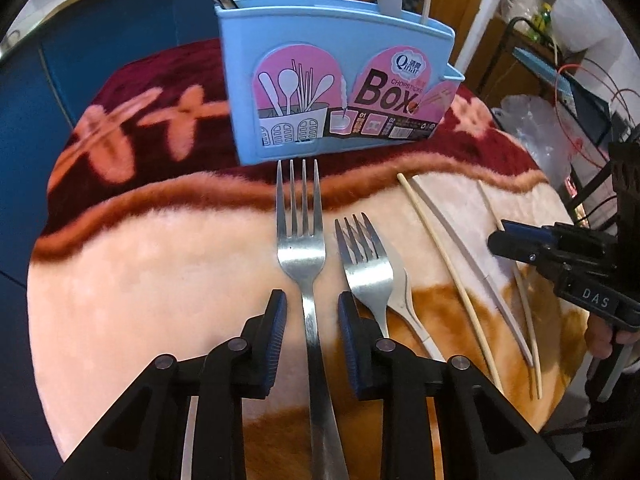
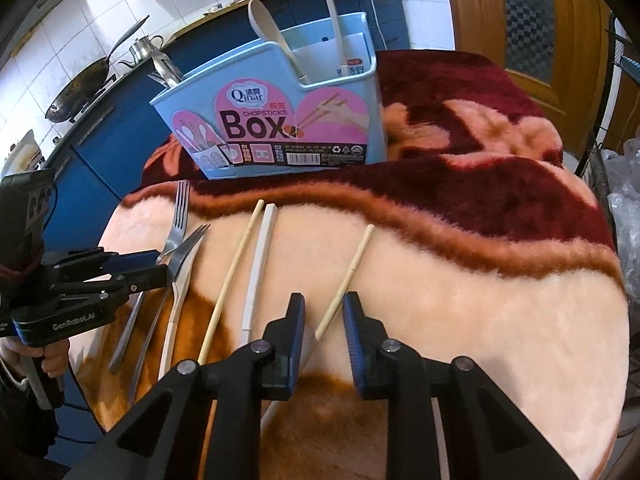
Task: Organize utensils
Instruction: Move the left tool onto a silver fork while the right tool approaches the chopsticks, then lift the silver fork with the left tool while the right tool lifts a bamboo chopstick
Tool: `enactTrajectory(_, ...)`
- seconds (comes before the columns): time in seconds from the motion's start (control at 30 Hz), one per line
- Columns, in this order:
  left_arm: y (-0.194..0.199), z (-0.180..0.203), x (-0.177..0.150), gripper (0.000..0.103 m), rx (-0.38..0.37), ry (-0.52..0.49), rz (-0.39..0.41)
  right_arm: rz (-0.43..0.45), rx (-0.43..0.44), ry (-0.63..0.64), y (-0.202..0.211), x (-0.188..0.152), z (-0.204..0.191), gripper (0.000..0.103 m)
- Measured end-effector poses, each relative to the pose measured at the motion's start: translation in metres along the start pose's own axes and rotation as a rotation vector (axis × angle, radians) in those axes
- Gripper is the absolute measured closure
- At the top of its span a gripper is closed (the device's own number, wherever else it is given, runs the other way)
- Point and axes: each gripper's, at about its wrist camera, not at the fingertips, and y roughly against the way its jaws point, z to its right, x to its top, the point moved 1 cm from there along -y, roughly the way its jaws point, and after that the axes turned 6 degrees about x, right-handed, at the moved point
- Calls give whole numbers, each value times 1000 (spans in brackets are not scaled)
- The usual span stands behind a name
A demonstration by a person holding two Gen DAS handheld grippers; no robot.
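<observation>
In the lower centre of the left wrist view, the left gripper [image 1: 312,312] straddles the handle of the long steel fork [image 1: 303,240], its pads apart with a gap showing on either side of the metal; nothing is clamped yet. Just right of it lies a second fork [image 1: 366,264], partly overlapping a pale plastic fork [image 1: 404,304]. I judge the main hazard here to be the right-hand pad, which sits almost against that second fork: if the jaws close off-centre they may nudge or drag it along.

In the lower centre of the right wrist view, the right gripper [image 2: 324,316] frames the thin end of a bamboo chopstick [image 2: 352,276], jaws likewise apart and not pressing. A stick this slender on plush blanket [image 2: 480,300] could roll or pivot out as the pads meet, or sink into the pile so they close above it.

Left of it lie another bamboo chopstick [image 2: 232,276] and a white chopstick [image 2: 258,268], still unsorted.

Farthest back, at upper centre, the blue chopstick box [image 2: 280,120] stands upright on the soft cover, already holding a spoon [image 2: 272,28]. It could tip if bumped while dropping items in.
</observation>
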Motion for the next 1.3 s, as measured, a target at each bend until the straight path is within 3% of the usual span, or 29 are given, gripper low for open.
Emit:
enactTrajectory(0.2,1,-10,0,96,-34,47,16,12,6,-30,0,2,6,95)
enactTrajectory(0.37,6,-19,-10,97,-97,112,75,69,73,-73,7,-2,9,96)
enactTrajectory(0.6,29,-20,-25,98,-149,148,258,183,136,-78,21,-3,3,96)
enactTrajectory(0.83,58,-21,-21,98,-133,164,421,326,131,-48,40,2,-7,96)
enactTrajectory(1.3,127,-27,29,98,-130,199,687,441,132,-42,55,6,-7,96)
